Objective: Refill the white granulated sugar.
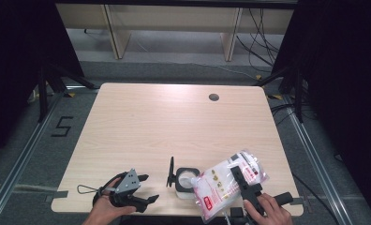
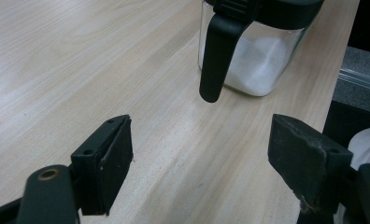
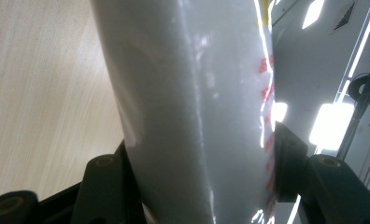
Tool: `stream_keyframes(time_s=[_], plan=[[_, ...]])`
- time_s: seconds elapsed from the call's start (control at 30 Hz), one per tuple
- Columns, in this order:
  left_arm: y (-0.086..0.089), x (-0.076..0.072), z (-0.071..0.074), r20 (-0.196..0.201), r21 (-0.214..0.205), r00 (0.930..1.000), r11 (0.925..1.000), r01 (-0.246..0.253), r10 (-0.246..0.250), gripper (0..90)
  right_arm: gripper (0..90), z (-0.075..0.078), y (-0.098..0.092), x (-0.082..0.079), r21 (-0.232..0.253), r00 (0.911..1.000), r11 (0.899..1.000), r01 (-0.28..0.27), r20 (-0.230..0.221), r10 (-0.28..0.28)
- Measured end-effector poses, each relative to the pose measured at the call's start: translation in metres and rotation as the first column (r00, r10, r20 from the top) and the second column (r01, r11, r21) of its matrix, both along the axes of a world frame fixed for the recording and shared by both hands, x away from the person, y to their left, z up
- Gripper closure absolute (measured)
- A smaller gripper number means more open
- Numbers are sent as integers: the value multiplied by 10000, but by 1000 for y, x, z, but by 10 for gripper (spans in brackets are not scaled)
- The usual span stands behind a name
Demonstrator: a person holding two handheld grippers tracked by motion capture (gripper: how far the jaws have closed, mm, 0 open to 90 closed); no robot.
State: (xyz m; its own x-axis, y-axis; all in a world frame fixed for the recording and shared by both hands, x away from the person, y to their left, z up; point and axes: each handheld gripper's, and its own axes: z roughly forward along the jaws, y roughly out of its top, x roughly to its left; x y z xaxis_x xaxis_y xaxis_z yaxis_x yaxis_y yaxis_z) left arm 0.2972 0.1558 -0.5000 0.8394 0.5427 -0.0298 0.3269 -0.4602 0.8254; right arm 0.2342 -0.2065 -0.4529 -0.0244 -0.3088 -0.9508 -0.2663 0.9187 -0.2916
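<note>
White bag (image 1: 230, 180) with red print; clear jar (image 1: 186, 183), black lid, on pale wood table (image 1: 174, 122).

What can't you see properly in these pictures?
- Writing on the plastic bag: too small in the high view, cut off by the bag's edge in the right gripper view.
- Glass jar: top cut off by the left gripper view's edge; bag partly covers it in the high view.
- Right gripper: pads hidden behind the bag.
</note>
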Motion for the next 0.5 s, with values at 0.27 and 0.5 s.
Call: stream_keyframes(time_s=[0.27, 0.5], plan=[[0, 0, 1, -7, 127, 10000, 9999, 21, -21, 218, 467, 1, 0, 0, -76, 10000, 10000, -49, 14, 49], [0, 0, 1, 11, 84, 10000, 10000, 3, -3, 219, 470, -2, -1, 0, 259, 9999, 9996, 91, -122, -88]])
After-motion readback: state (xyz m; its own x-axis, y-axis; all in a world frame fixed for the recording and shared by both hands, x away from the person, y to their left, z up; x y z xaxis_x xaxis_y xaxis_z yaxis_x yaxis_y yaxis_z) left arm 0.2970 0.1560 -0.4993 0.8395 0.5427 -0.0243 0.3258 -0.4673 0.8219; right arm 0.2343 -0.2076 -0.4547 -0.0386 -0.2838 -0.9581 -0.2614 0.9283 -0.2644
